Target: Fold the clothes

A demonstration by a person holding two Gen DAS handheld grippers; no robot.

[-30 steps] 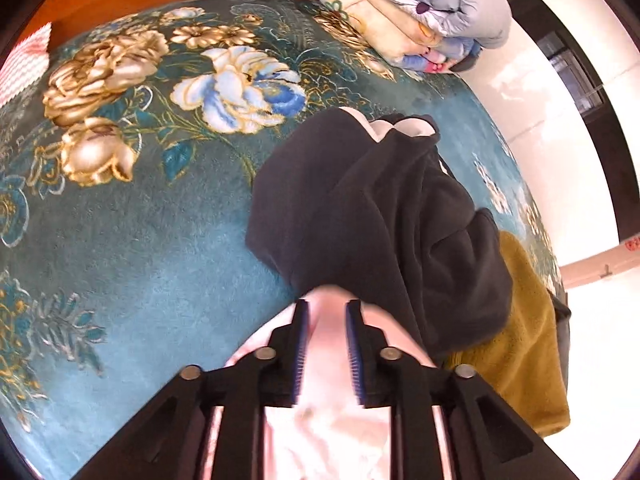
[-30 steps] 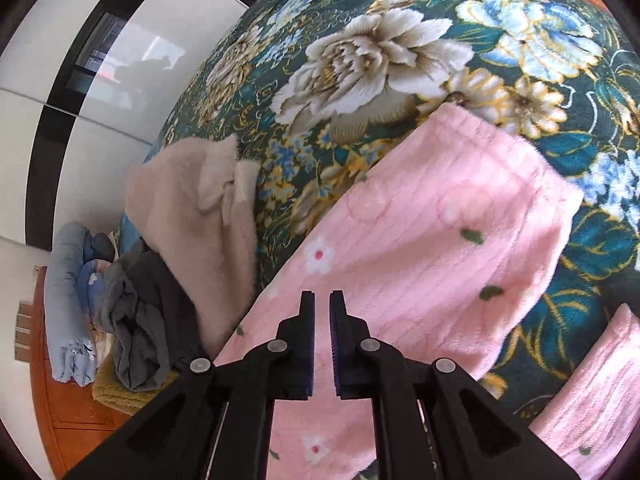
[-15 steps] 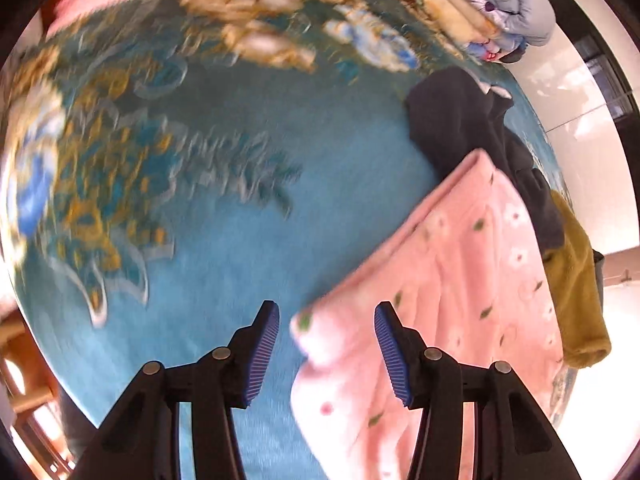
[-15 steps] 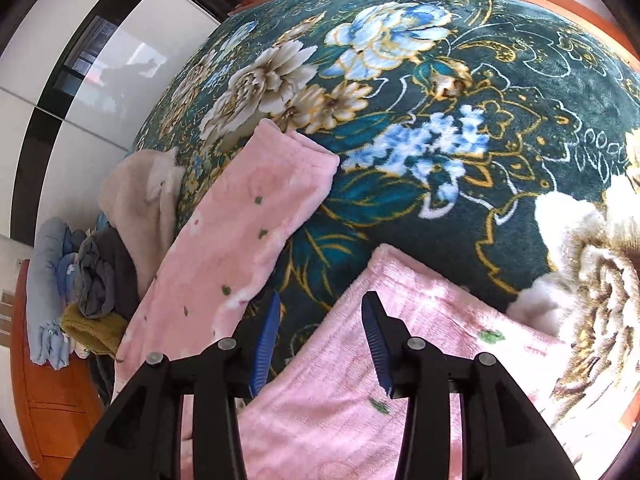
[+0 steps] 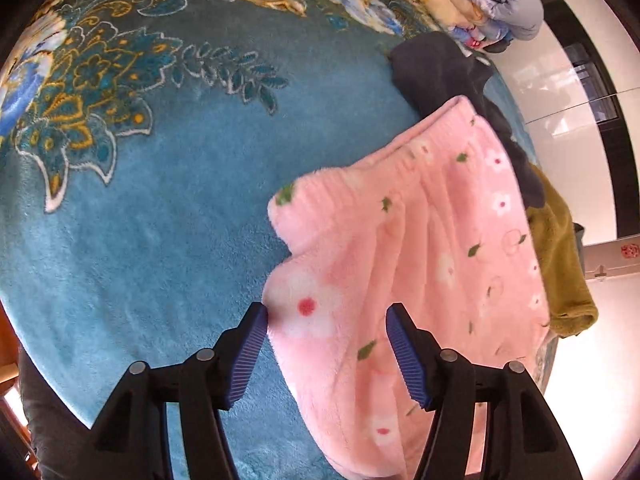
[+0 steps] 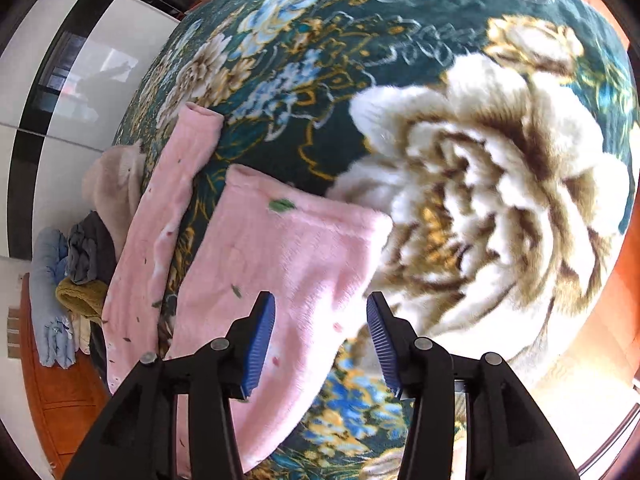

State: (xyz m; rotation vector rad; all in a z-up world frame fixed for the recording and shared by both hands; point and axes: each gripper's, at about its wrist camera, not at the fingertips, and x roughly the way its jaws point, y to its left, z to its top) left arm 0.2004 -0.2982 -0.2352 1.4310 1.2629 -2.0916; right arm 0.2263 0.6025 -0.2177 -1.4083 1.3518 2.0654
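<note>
Across the floral blanket lies the pink fleece garment, spread flat near the blanket's right edge in the left wrist view. Left gripper: jaws have just been opening and stand apart, with the garment's near corner between them; one pad sits at the cloth's edge, and contact there may or may not exist. Right gripper: jaws have also just been opening and stand apart over a cuff end of the garment, pads clear of the cloth.

Surrounding items, left wrist view: a dark garment partly covered by the pink one, an olive garment hanging over the blanket's right edge, and a stack of folded bedding at the far corner.

Right wrist view only: both pink legs lying side by side with blanket showing between them, a beige garment beyond the far leg, and a wooden bed frame at lower left.
</note>
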